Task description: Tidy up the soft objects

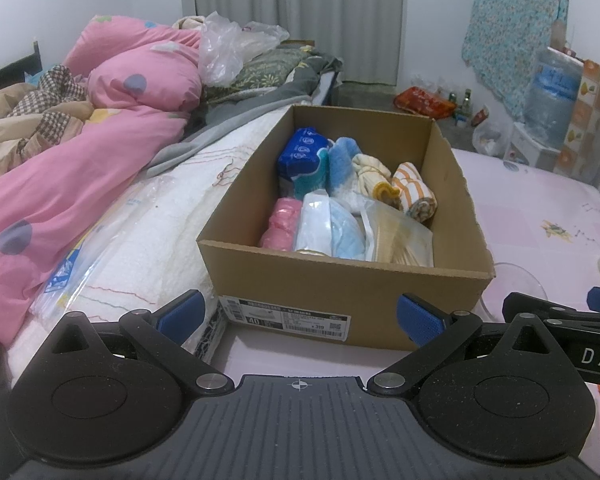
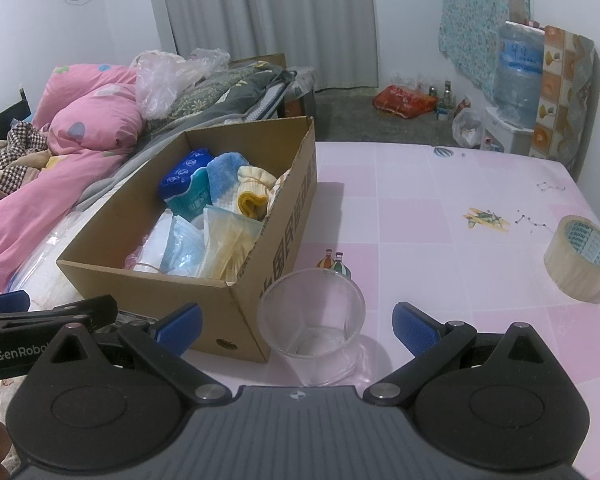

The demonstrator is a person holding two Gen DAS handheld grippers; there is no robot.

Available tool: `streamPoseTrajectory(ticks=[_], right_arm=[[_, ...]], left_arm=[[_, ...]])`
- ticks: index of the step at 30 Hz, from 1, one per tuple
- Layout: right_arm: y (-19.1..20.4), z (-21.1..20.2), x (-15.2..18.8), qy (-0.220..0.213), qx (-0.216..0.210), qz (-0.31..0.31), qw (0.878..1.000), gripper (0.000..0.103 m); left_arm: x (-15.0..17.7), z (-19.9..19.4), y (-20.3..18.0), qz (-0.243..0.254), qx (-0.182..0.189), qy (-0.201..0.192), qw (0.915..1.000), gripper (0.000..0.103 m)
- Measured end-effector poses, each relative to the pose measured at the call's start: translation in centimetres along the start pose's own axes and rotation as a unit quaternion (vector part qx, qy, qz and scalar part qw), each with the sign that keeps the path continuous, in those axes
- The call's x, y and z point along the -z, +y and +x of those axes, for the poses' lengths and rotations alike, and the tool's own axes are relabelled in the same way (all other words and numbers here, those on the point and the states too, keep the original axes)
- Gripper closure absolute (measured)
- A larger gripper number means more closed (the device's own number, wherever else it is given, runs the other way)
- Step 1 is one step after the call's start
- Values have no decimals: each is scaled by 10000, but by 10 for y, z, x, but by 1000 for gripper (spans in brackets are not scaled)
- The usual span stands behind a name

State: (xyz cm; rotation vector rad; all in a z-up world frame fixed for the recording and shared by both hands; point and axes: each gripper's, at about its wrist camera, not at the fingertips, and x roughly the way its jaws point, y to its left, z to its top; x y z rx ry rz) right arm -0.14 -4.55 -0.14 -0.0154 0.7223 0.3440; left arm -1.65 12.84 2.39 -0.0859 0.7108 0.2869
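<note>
A brown cardboard box [image 1: 332,284] sits on the pink table and also shows in the right wrist view [image 2: 204,296]. It holds soft items: a blue packet [image 1: 300,152], a blue towel [image 1: 342,160], a yellow and cream cloth [image 1: 374,178], an orange striped cloth [image 1: 414,194], a pink roll [image 1: 280,224] and bagged masks [image 1: 340,232]. My left gripper [image 1: 300,314] is open and empty in front of the box. My right gripper [image 2: 296,318] is open and empty, with a clear plastic cup [image 2: 312,328] standing between its fingers, untouched.
A tape roll [image 2: 580,258] lies on the pink checked tablecloth [image 2: 420,208] at the right. A bed with a pink duvet [image 1: 80,152] and a white bagged quilt [image 1: 140,240] borders the table's left side. A water bottle [image 2: 516,76] stands at the back right.
</note>
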Motion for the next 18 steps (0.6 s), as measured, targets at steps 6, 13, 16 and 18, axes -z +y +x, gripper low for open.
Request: streamPoseTrajectory(ticks=[6, 13, 16, 18], right_arm=[[-1, 2, 0, 19, -8, 41, 10000, 29], [-1, 4, 1, 40, -29, 80, 10000, 29], [-1, 3, 1, 38, -26, 81, 10000, 29], [0, 4, 1, 41, -25, 76, 10000, 29]], left_arm=[[0, 0, 0, 6, -4, 1, 10000, 0], [1, 1, 0, 15, -12, 11, 10000, 0], [1, 1, 0, 15, -12, 10, 10000, 0], [1, 0, 1, 20, -15, 12, 10000, 0]])
